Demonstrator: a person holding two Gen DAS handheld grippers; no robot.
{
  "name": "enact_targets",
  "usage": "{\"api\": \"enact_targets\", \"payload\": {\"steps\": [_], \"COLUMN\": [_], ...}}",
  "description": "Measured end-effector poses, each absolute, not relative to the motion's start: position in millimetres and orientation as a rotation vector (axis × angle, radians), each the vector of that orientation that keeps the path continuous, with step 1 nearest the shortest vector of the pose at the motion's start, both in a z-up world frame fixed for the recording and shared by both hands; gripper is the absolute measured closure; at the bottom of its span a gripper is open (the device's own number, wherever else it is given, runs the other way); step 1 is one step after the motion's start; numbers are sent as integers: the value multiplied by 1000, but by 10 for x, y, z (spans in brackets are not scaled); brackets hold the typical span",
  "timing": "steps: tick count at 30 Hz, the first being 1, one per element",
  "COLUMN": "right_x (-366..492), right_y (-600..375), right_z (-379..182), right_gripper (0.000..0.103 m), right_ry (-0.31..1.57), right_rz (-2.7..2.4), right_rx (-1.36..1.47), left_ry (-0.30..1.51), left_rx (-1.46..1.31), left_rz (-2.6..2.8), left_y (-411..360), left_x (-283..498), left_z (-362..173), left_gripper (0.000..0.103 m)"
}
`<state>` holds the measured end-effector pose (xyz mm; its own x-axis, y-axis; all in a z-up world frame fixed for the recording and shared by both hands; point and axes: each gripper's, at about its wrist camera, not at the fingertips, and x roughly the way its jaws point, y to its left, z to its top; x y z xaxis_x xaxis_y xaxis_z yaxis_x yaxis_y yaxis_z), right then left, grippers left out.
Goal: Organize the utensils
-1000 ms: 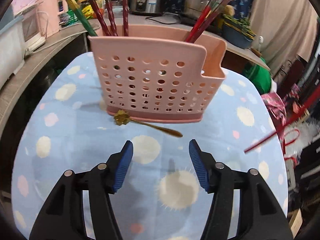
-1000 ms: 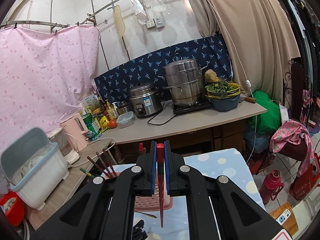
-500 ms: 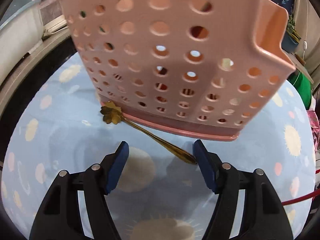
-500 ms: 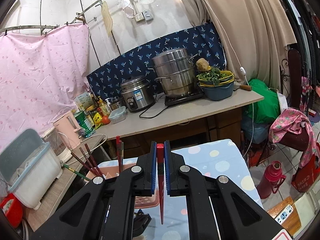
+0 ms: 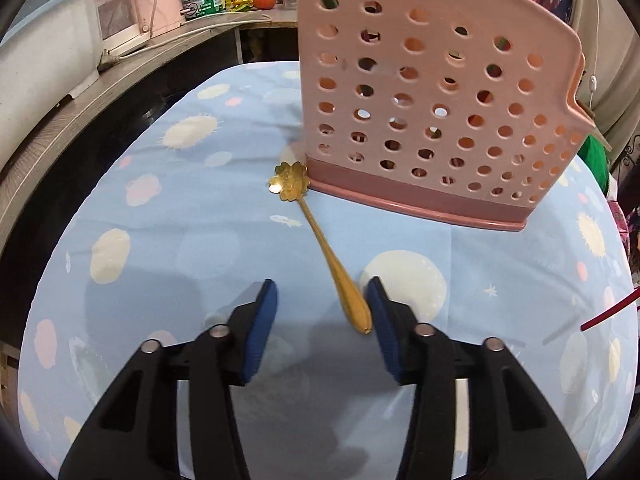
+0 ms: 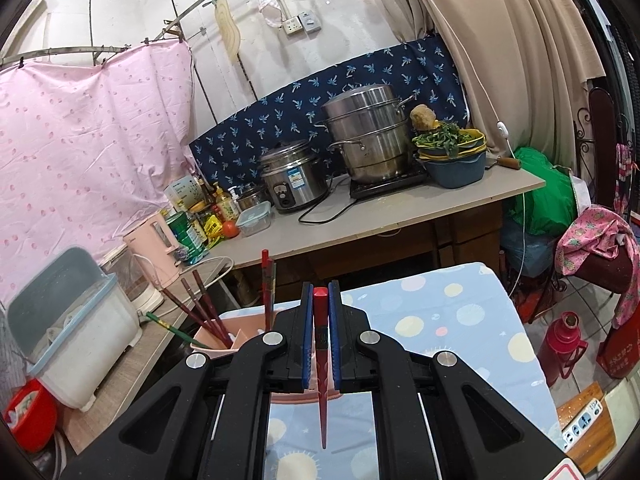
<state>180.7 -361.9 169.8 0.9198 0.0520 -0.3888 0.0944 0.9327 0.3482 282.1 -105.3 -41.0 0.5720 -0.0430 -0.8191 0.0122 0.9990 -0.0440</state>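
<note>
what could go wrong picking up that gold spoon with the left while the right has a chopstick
1. The gold spoon lies flat; its handle end hugs one pad of the closing left hand-held gripper, so it may skid or pivot.
2. Its flower bowl sits at the pink holder base and could snag.
3. The red chopstick in the right hand-held gripper could bump the holder.

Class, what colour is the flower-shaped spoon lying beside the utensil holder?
Gold, bowl and handle alike; the spoon shows best in the left wrist view.

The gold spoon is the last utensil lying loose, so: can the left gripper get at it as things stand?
Probably yes. The gold spoon lies flat on the cloth, its handle end already between the closing left gripper jaws; nothing covers it, though the pink holder stands by its bowl.
</note>
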Motion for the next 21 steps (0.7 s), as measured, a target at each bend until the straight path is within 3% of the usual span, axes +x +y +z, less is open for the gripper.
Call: {"api": "enact_targets", "payload": {"steps": [2,4,5,6,21], "right_x": [1803,1799,1795,1789,1702], "right_y": [-3589,-3559,-3545,-3523,-3218], "right_z": [1695,1687,1684,1683,1710], "right_gripper": [96,96,96,96,96], "right_ry": [408,413,415,418,432], "right_rz": [-18,-14,-12,-9,35], "right_rx": [369,370,369,367,361], "left_ry": [957,953,959,969,927], "left_rx": [-36,-47,-56,-74,-32], "left_rz": [-48,-75,-97,-131,-263], "left_y": [-1030,-1013,-992,-968,-858], "left_x": [2847,2875,2896,2919,2540], "left_z": [-408,-404,-399,-388,142], "left_gripper": [71,89,91,99,102]}}
